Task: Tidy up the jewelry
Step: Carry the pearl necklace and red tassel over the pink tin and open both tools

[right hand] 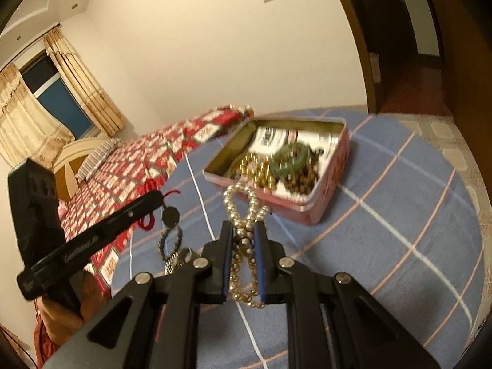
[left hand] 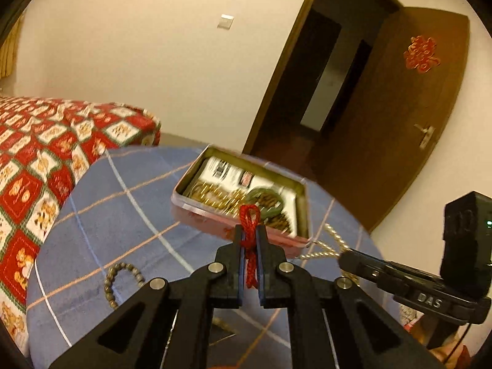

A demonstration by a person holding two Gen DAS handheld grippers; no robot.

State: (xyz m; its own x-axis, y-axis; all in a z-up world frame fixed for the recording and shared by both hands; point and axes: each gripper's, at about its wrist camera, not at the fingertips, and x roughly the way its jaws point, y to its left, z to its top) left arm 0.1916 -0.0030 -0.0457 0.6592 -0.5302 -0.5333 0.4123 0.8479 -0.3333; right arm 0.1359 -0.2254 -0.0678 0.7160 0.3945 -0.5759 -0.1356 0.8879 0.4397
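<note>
A pink tin box (left hand: 196, 206) stands open on the blue checked cloth (left hand: 129, 203), holding gold beads (left hand: 215, 196), a green bangle (left hand: 264, 203) and dark beads. My left gripper (left hand: 249, 230) is shut on a red cord (left hand: 248, 218), held just short of the tin's near wall. My right gripper (right hand: 243, 227) is shut on a pearl bead necklace (right hand: 243, 203), near the tin (right hand: 326, 196). The right gripper also shows in the left wrist view (left hand: 344, 258), with pearls (left hand: 326, 252) hanging from it. The left gripper shows in the right wrist view (right hand: 156, 198) with the red cord (right hand: 147, 218) and a dark pendant (right hand: 171, 215).
A brown bead bracelet (left hand: 117, 279) lies on the cloth at the left. A dark beaded piece (right hand: 169, 240) lies left of my right gripper. A bed with a red patterned cover (left hand: 40, 160) is to the left. An open wooden door (left hand: 409, 107) is behind the table.
</note>
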